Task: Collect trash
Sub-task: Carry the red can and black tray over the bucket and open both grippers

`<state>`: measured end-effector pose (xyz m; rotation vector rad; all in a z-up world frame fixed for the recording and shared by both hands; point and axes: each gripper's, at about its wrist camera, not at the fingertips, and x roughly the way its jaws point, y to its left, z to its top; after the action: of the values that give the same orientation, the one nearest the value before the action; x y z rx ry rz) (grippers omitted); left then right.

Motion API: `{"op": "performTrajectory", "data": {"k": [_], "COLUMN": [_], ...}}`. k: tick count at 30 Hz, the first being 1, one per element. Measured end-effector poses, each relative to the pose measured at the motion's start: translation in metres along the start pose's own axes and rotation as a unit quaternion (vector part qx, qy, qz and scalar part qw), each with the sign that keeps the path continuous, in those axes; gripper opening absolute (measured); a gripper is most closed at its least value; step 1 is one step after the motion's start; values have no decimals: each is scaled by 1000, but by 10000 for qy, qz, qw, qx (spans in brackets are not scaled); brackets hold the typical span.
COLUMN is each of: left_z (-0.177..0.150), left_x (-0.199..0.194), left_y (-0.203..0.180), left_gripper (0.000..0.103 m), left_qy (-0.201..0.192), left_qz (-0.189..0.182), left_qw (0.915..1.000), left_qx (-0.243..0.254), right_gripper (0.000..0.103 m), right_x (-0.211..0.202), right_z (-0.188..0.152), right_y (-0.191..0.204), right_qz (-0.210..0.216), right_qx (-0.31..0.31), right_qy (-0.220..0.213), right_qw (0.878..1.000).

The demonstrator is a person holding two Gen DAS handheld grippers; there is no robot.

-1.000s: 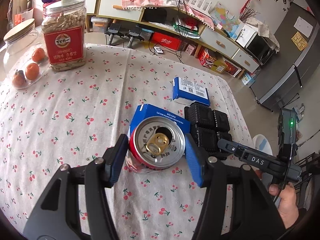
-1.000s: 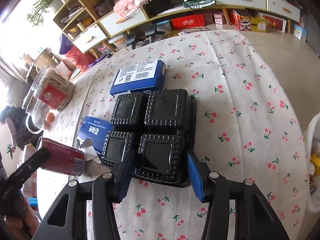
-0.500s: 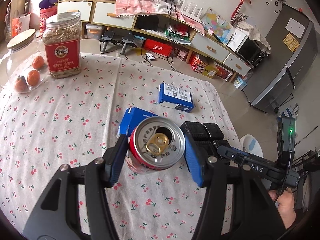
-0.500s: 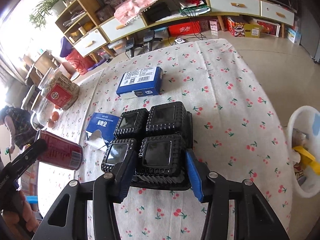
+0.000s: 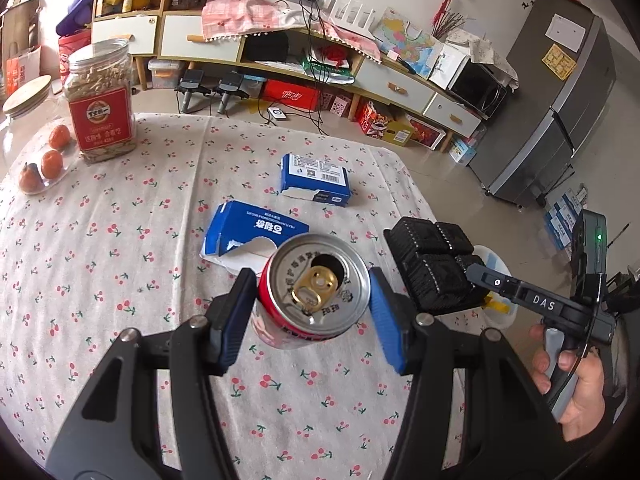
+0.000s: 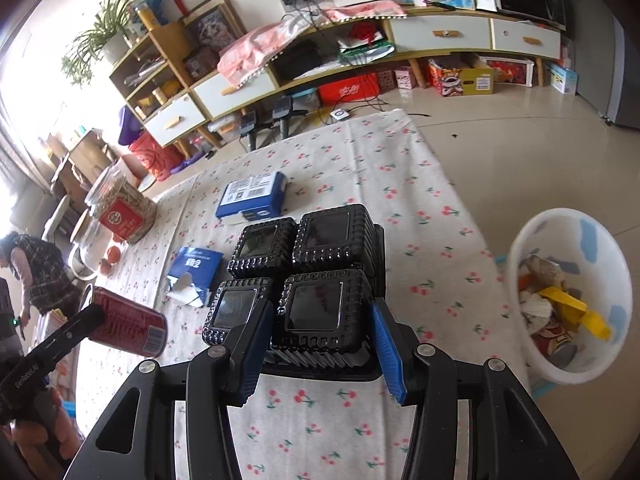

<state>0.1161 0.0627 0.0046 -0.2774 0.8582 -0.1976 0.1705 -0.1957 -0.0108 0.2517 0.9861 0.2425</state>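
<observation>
The left gripper point(image 5: 312, 300) has its blue pads clamped on the sides of a red drink can point(image 5: 316, 292), held clear above the cherry-print tablecloth point(image 5: 120, 240) with the opened top and gold pull tab facing the camera. From the right wrist view the same can point(image 6: 128, 326) shows tilted, label side out, at the tip of that gripper.

The right gripper point(image 6: 320, 340) is closed partway on a black four-cell plastic tray point(image 6: 312, 276) — one ribbed cell sits between the blue pads, the pads pressing its sides, and the tray hangs lifted off the cloth near the table's edge. In the left wrist view the tray point(image 5: 432, 264) shows out past the table corner, with a person's hand point(image 5: 572, 392) on the handle.

Two blue cartons remain on the table: a torn-open one point(image 5: 256, 232) just behind the can and a second point(image 5: 316, 178) farther back (barcode label up). A white waste bin point(image 6: 572, 300) stands on the floor beside the table, already holding scraps. A jar of seeds point(image 5: 100, 100) and a few oranges point(image 5: 52, 160) sit at the far left.
</observation>
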Motion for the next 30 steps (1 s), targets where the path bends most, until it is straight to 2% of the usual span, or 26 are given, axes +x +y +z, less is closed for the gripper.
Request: {"op": "performTrajectory", "data": {"k": [5,14,19,23,26,27,28,30], "left_z": [-10,-26,-28,-27,-25,-25,-24,-22], "left_x": [-6,1,10,15,19,21,23,29], "left_y": [-11,-39,-64,-87,-101,-109,-114,-129], "left_gripper": [58,58,58,58,58,58,58,58], "left_qy": [-143,20,106,106,107,105,107,122], "left_qz": [60,3,-141,-271,-378,-419,-459,-538], "left_qw": [9995,9980,9964,9949,9942,9939,9935,9927], "left_qx": [279,634,834,971,1003,1018,1033,1073], "right_gripper": [50,50,50,51,55,58,66,70], "right_x": [-26,-70,-76,-73,-67,-65,-63,-62], "right_z": [-4,-16,-21,-23,-23,-23,-23,-24], "right_y": [-41,-137,-176,-192,-203,-207,-209,-214], "right_qz": [-64,-712,-1114,-1321,-1436,-1468,-1454,-1412], "right_qx": [299,1143,1443,1517,1573,1601,1643,1742], "right_qy": [-204,-559,-585,-603,-608,-589,-555,-547], "right_qw": [9993,9893,9815,9777,9752,9743,9741,9730]}}
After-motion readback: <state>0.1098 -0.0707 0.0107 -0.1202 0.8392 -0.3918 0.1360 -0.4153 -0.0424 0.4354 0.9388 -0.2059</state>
